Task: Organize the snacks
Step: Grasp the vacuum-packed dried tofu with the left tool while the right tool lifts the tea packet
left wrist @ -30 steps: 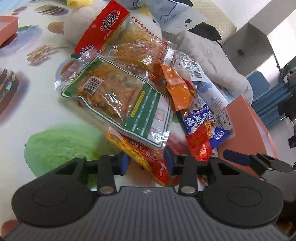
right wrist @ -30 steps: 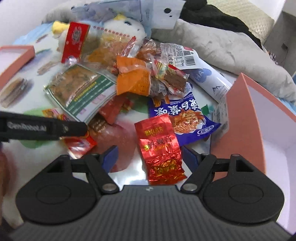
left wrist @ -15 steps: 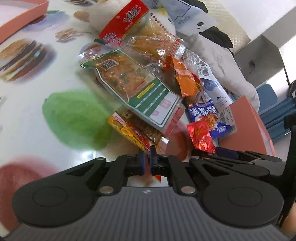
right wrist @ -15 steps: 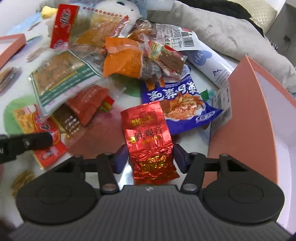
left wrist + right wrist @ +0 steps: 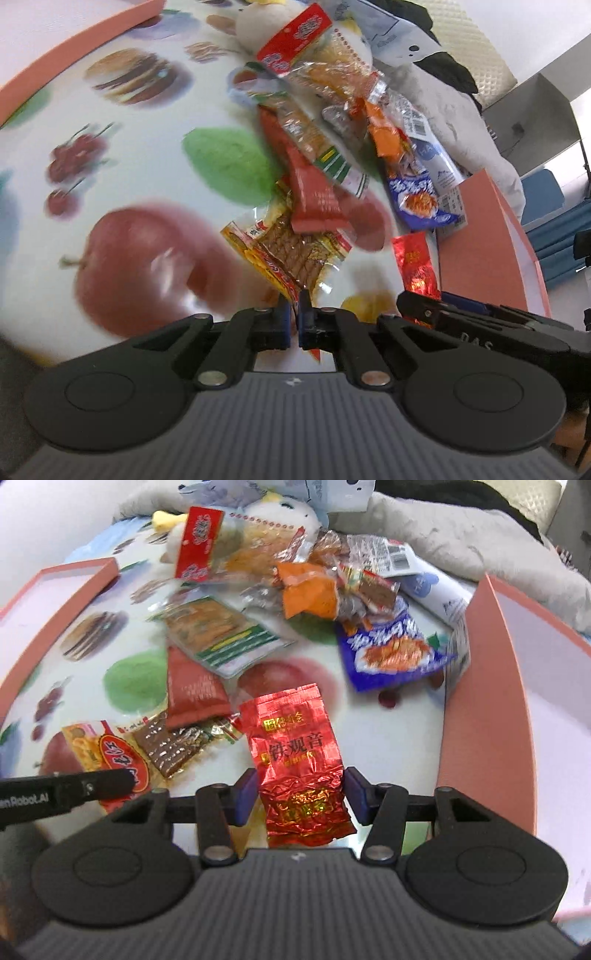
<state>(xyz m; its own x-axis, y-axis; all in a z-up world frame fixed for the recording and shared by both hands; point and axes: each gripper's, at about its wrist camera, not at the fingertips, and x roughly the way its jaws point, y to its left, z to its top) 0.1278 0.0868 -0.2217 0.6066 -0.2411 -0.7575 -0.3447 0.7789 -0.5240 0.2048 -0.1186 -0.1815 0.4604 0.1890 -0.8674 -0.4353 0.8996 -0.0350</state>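
Left gripper [image 5: 294,320] clenched on the yellow snack packet [image 5: 273,254] by its edge, near the bench front. Right gripper [image 5: 301,798] fingers grasp the red foil tea packet [image 5: 295,753] by both sides, beside the pink box [image 5: 491,701]. Light, crinkly, slippery; grip the sealed edges.

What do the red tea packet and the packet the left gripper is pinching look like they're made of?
Red tea packet: metallic foil, likely; glossy, finely crinkled, bright glints. Yellow-and-red snack packet: thin plastic film, probably; a clear window shows brown ridged strips, with shiny highlights.
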